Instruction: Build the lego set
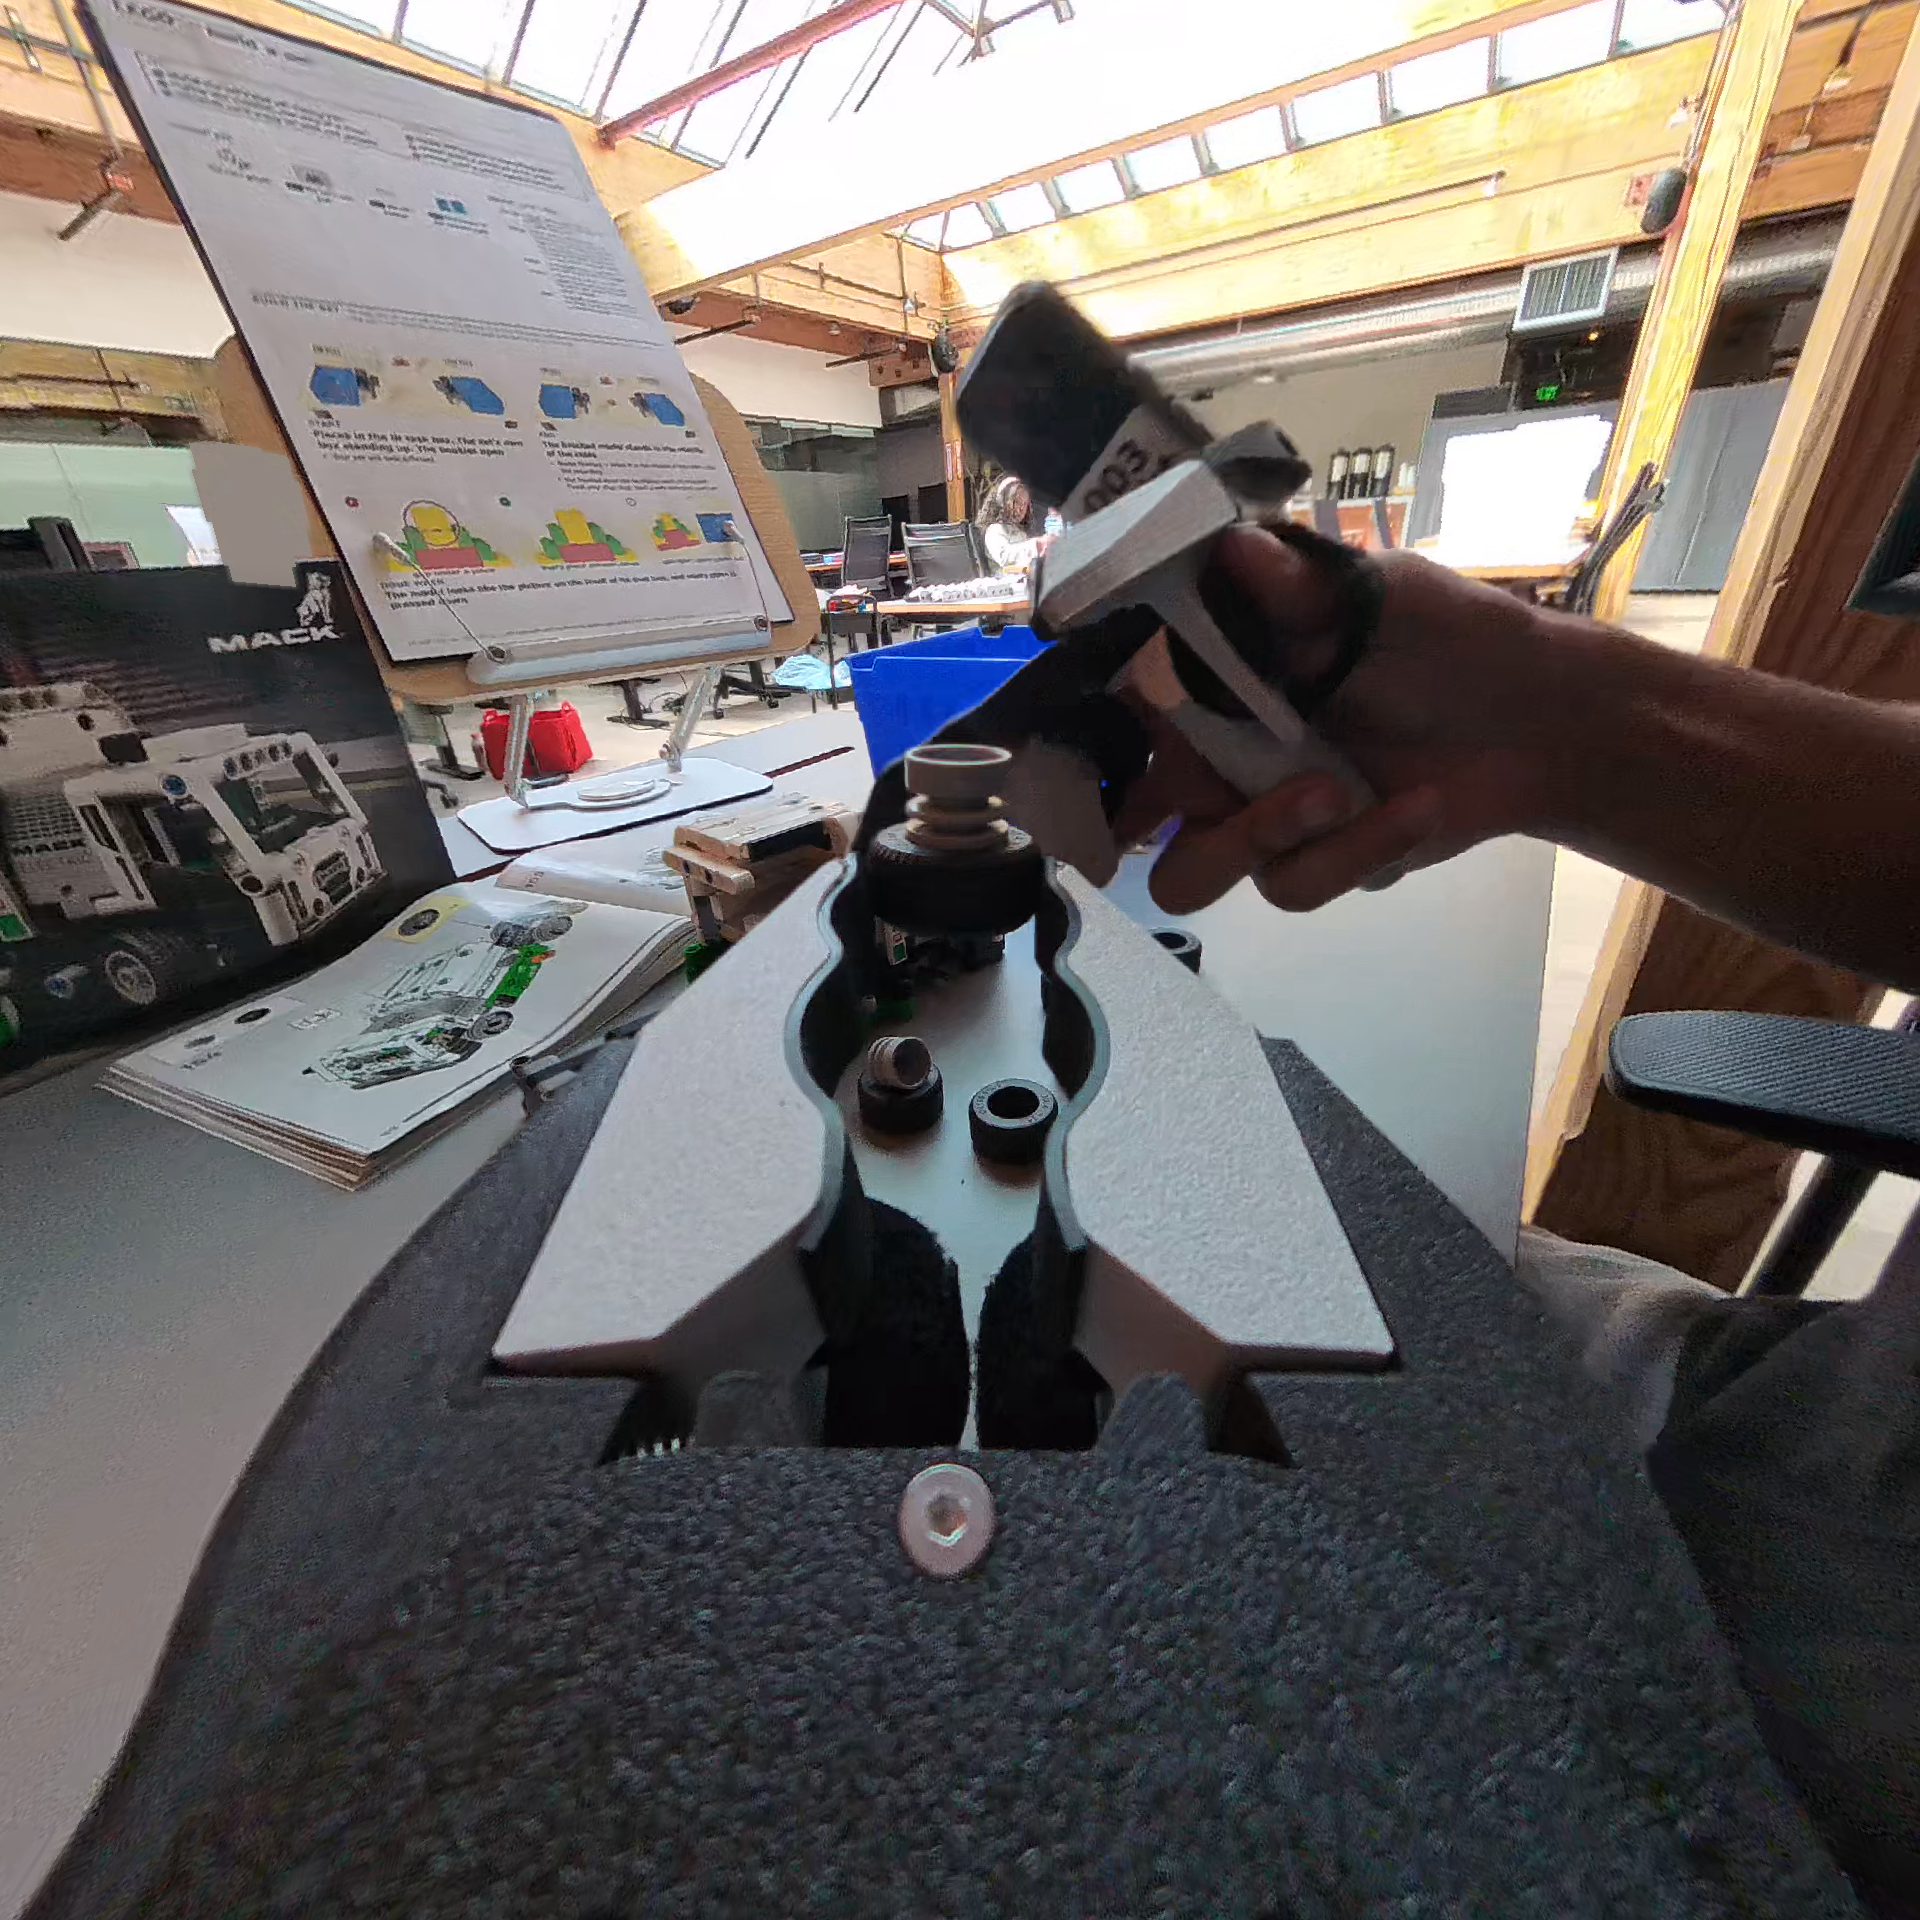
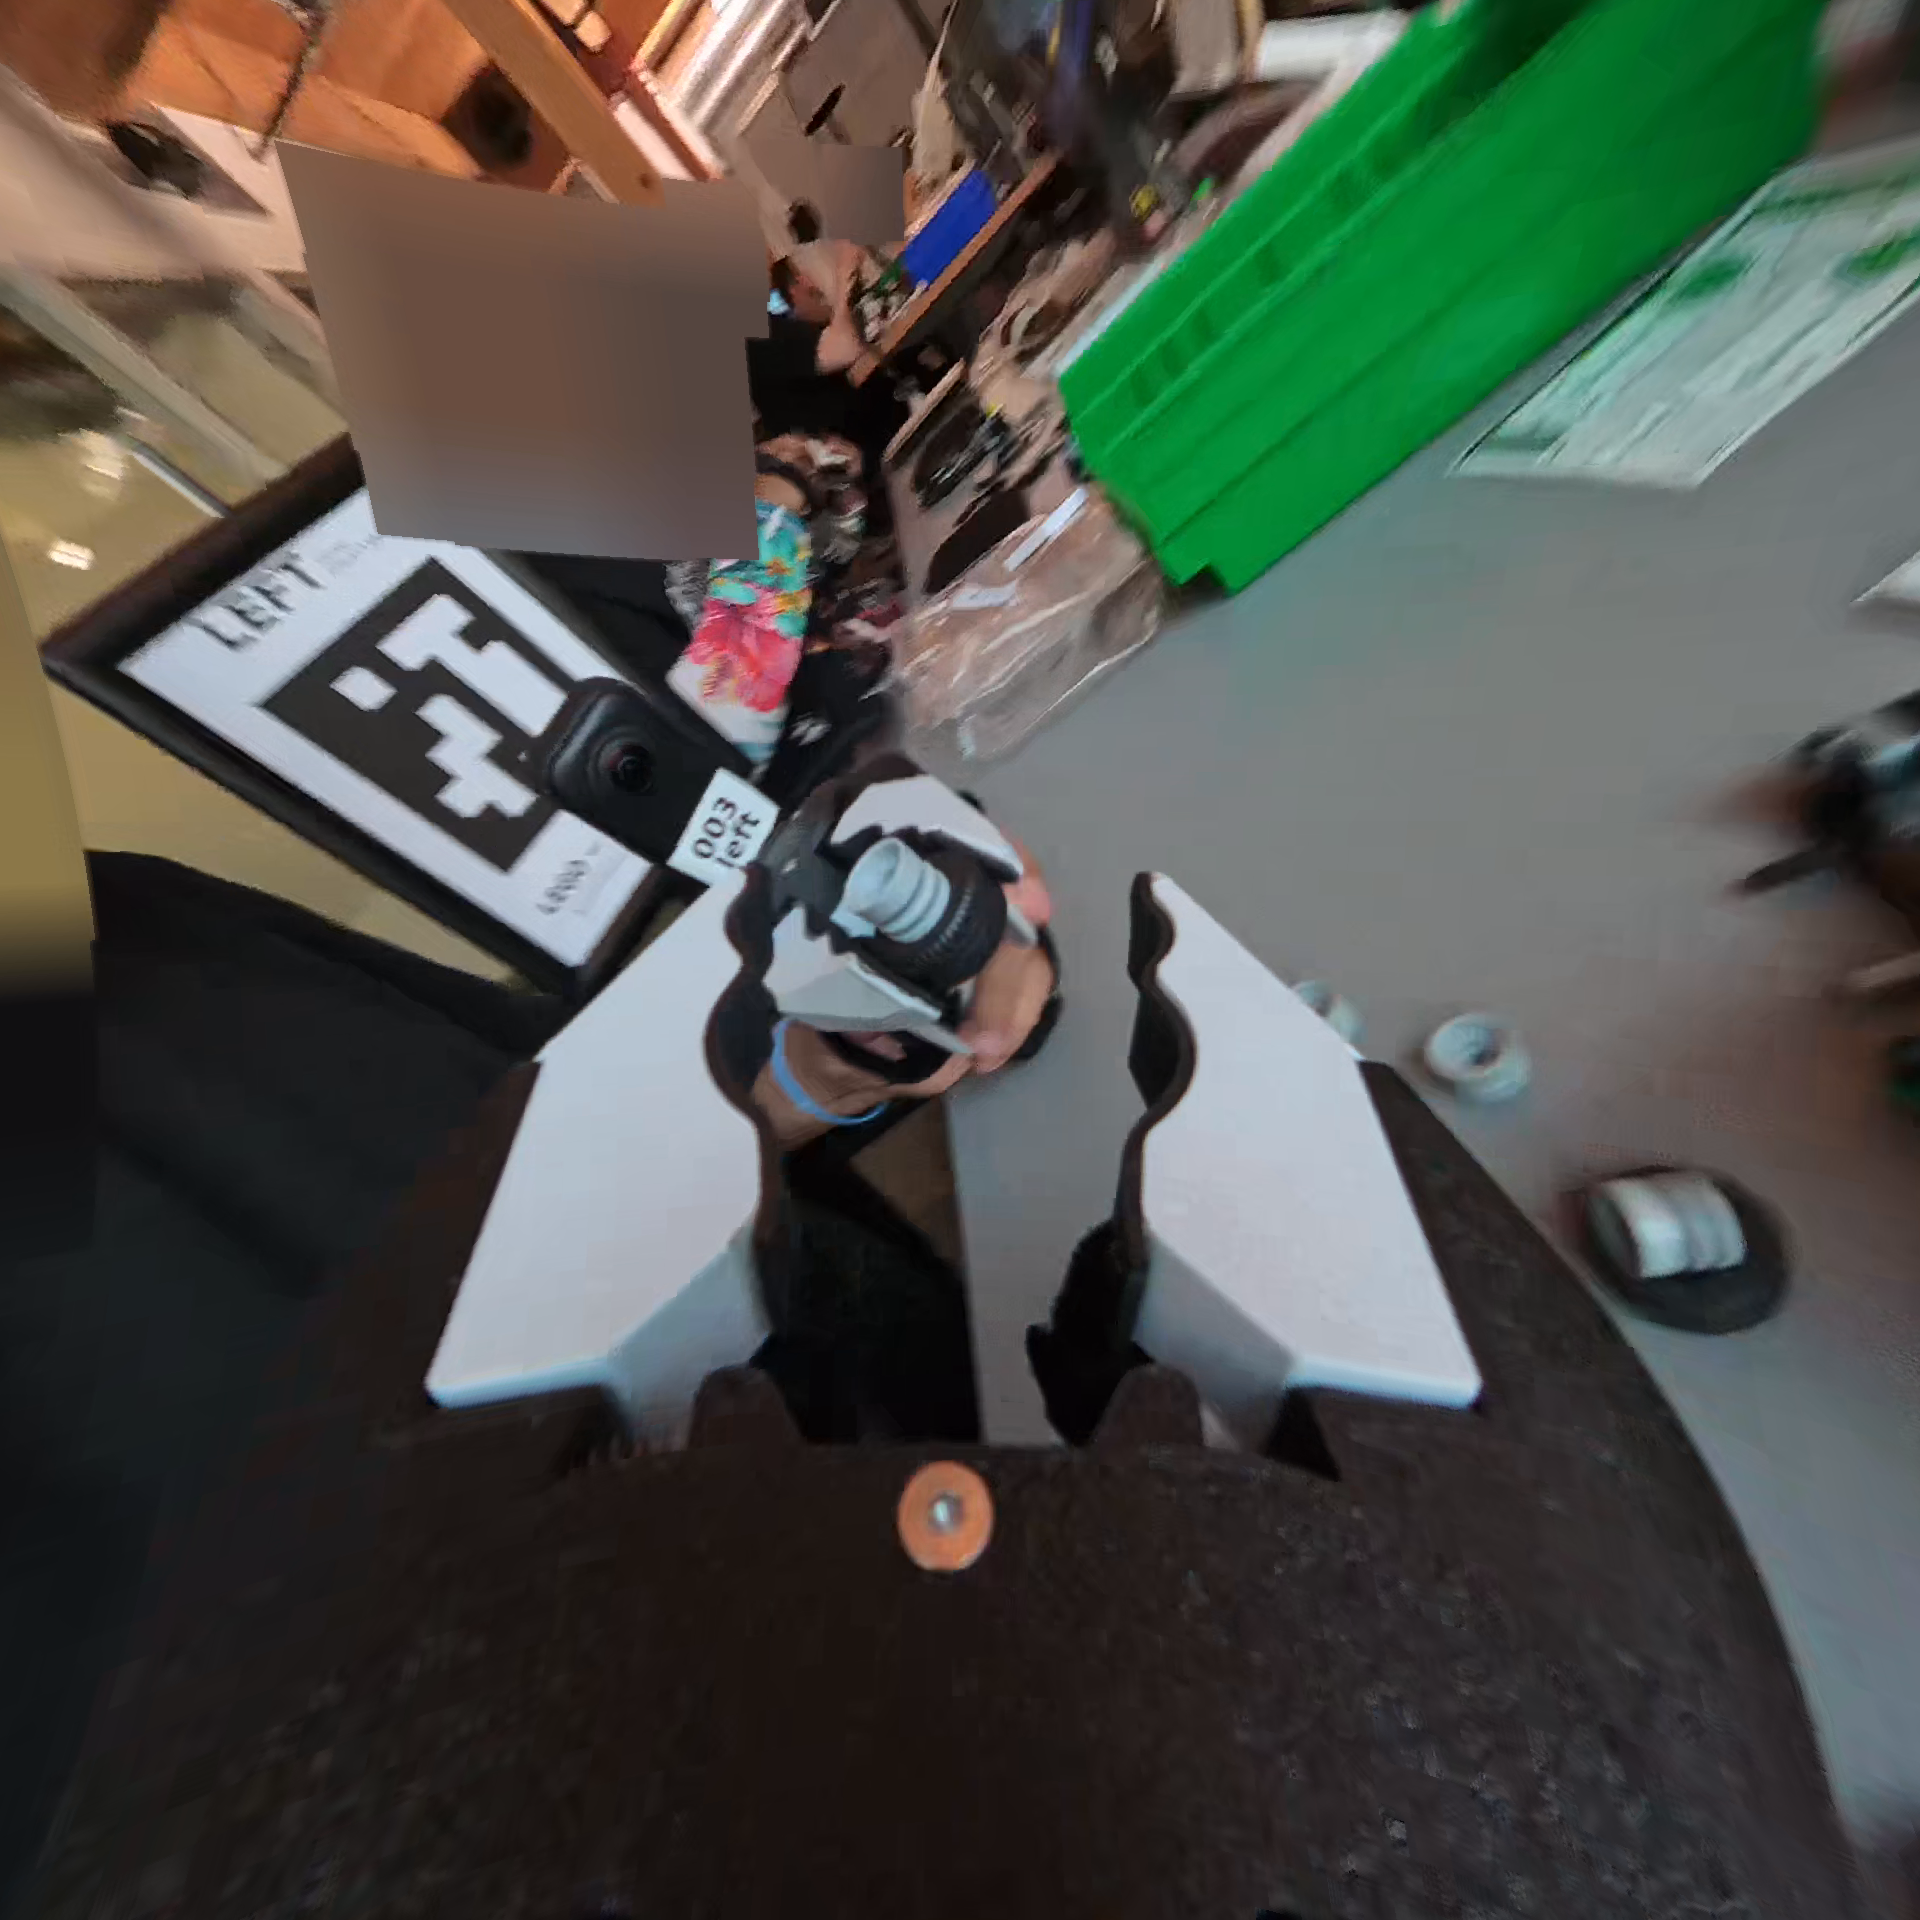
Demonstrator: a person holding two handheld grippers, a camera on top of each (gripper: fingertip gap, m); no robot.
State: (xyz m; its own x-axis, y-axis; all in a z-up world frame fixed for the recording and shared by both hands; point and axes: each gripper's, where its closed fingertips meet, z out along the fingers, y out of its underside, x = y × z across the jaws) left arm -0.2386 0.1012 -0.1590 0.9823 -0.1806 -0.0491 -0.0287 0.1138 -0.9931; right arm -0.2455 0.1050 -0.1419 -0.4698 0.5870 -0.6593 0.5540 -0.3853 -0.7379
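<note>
My left gripper [image 1: 951, 883] is shut on a black tyre [image 1: 951, 868] with a grey wheel hub [image 1: 956, 795] standing in it, part way out of the top. It holds them above the table. My right gripper [image 2: 951, 914] is open and empty, and points at that tyre [image 2: 951, 930] and hub [image 2: 894, 899] from close by. In the left wrist view the right gripper [image 1: 1034, 769] hangs just right of the hub, held by a hand. A partly built white truck [image 1: 748, 862] stands behind.
On the grey table lie a tyre with a hub [image 1: 899, 1086], an empty tyre [image 1: 1013, 1117] and another tyre [image 1: 1177, 945]. An open booklet [image 1: 416, 1018], the set's box [image 1: 156, 779] and a sheet on a stand [image 1: 447, 343] are at left. A green bin [image 2: 1403, 260] and loose hubs [image 2: 1475, 1055] show at right.
</note>
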